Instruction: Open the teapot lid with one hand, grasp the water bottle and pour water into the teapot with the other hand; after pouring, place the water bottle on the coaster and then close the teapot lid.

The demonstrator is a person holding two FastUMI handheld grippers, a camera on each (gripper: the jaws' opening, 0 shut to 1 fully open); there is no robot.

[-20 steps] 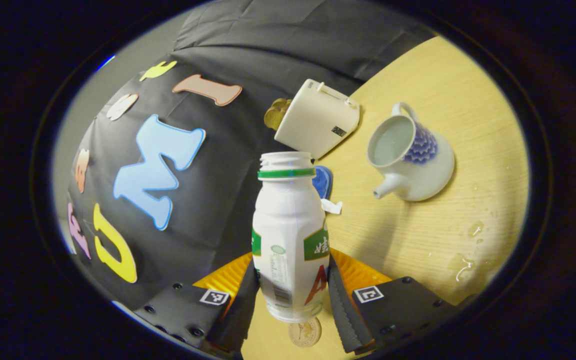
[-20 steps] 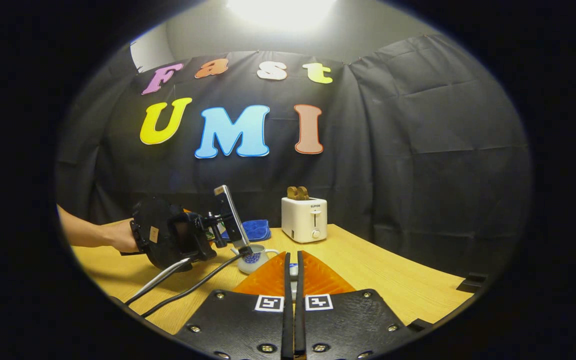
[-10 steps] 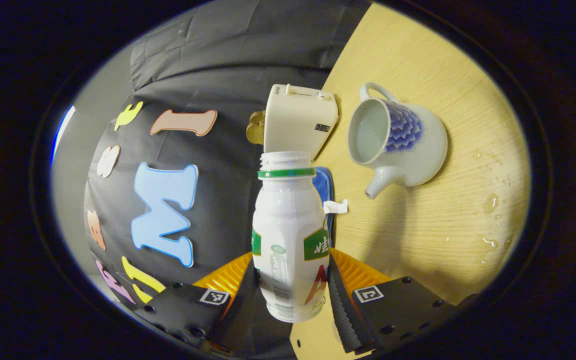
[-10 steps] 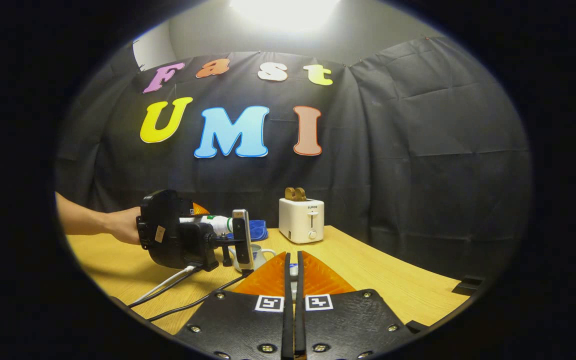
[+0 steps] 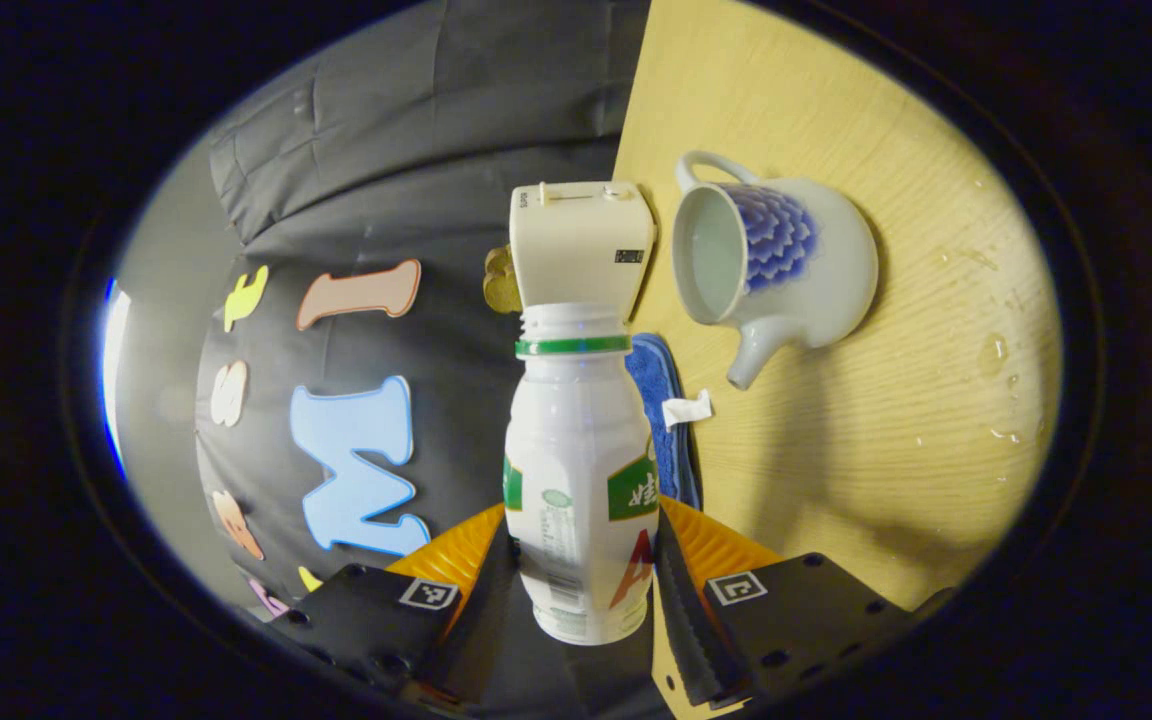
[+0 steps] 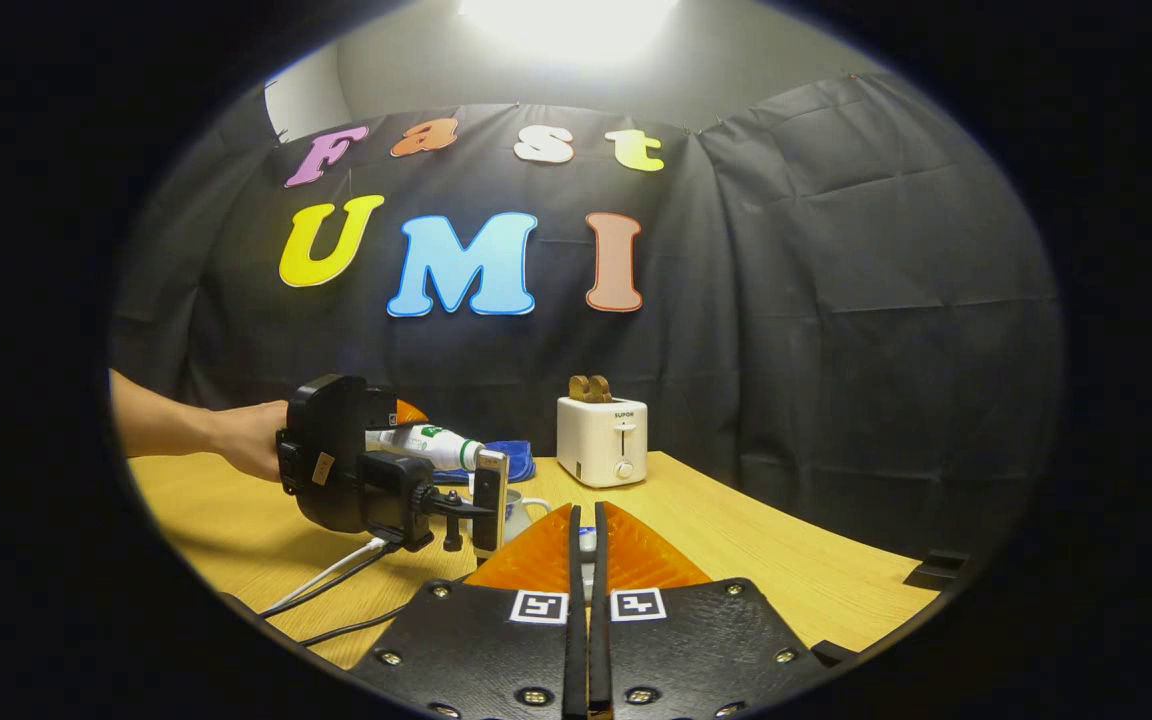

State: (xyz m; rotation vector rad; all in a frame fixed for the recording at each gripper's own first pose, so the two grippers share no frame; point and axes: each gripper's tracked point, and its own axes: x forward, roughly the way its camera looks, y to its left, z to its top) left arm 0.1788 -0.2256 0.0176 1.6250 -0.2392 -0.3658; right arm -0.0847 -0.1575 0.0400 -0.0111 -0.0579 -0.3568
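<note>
Bottle [image 5: 581, 480], uncapped, lies on its side between my left gripper's [image 5: 581, 590] fingers, clamped at its lower body, mouth aimed toward the table's far edge. My right gripper [image 6: 586, 560] has its fingers pressed together on what I judge to be the lid, though I cannot tell. Beyond the bottle, the open teapot [image 5: 776, 265] stands mid-table; past it, the toaster [image 5: 581, 245]. I'm mid-pour, I think; next I must bring the mouth over the pot's opening.
</note>
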